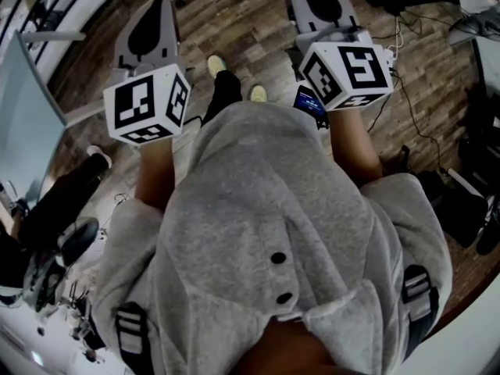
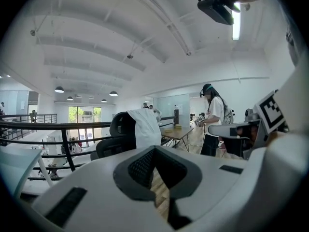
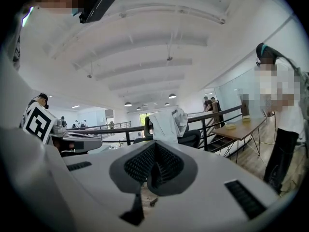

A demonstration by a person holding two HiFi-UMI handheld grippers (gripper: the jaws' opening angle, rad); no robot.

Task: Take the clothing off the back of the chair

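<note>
Left tongs (image 2: 154,150) and right tongs (image 3: 155,145) both stand fully closed with nothing held. The white garment (image 2: 146,127) hangs over the chair (image 2: 118,129) back, ahead of both tongs and well apart from them. The chair's base is hidden behind the tongs.

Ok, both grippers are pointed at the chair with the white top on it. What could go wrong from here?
1. The left gripper and right gripper both have their jaws closed and empty; arriving like that would probably just push the white garment.
2. The garment hangs over the top of the chair; a sideways pull might snag it or drag the chair.
3. A person stands by the desk near the chair, so a wide swing could come close.
</note>
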